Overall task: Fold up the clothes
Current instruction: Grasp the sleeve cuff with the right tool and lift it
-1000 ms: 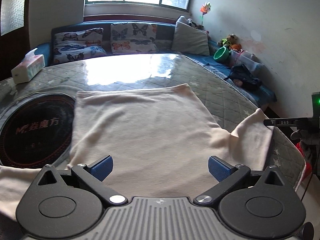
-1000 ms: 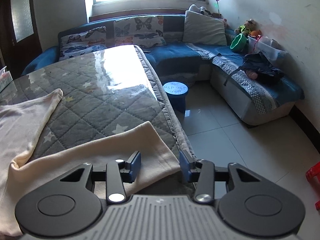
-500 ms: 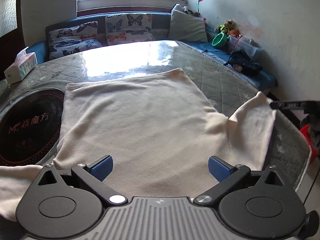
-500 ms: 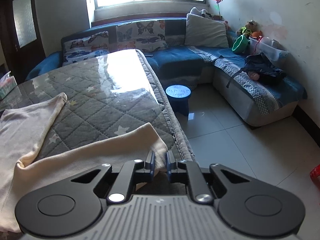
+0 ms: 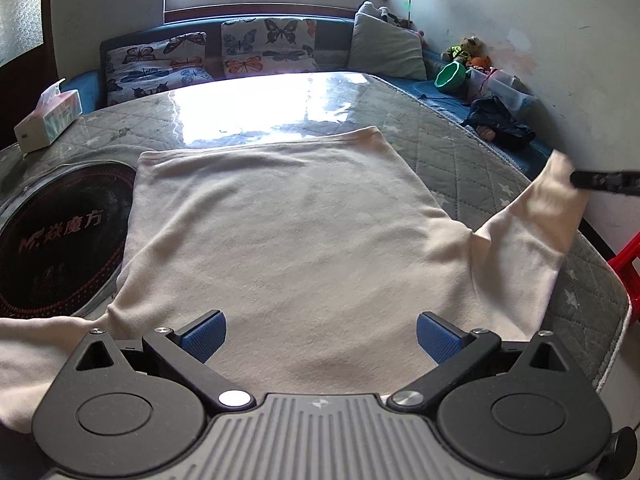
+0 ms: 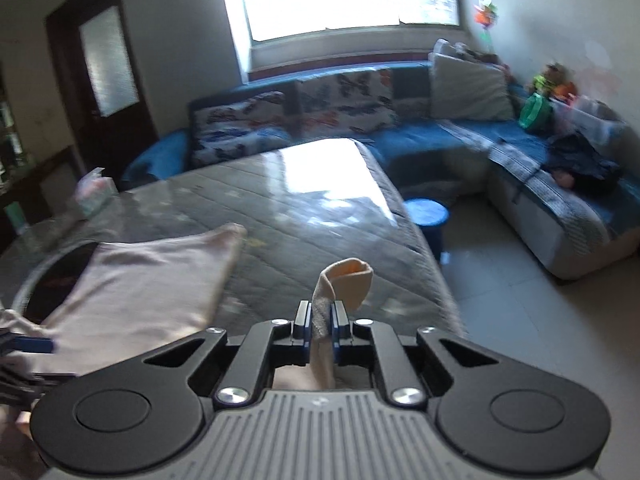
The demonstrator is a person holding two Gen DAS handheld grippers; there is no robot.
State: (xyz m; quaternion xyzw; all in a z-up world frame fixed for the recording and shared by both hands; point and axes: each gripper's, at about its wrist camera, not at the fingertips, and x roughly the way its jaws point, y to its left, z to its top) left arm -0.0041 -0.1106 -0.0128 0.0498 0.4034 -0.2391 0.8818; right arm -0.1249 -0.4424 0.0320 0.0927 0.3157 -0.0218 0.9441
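Observation:
A cream long-sleeved top (image 5: 280,232) lies flat on the quilted grey table (image 5: 460,152), hem toward the window. My left gripper (image 5: 320,334) is open and empty, hovering over the near middle of the top. My right gripper (image 6: 321,316) is shut on the cuff of the right sleeve (image 6: 344,276) and holds it lifted off the table. In the left wrist view that sleeve (image 5: 532,224) rises toward the right gripper's dark fingertip (image 5: 604,181). The top's body also shows in the right wrist view (image 6: 140,292).
A black round mat (image 5: 56,240) lies under the top's left side. A tissue box (image 5: 48,118) stands at the far left of the table. A blue sofa (image 6: 440,136) with cushions wraps the back and right. A blue stool (image 6: 426,216) and a red stool (image 5: 628,260) stand on the floor.
My right gripper closed on the sleeve cuff at the table's right edge and lifted it up and leftward. My left gripper stayed open over the top.

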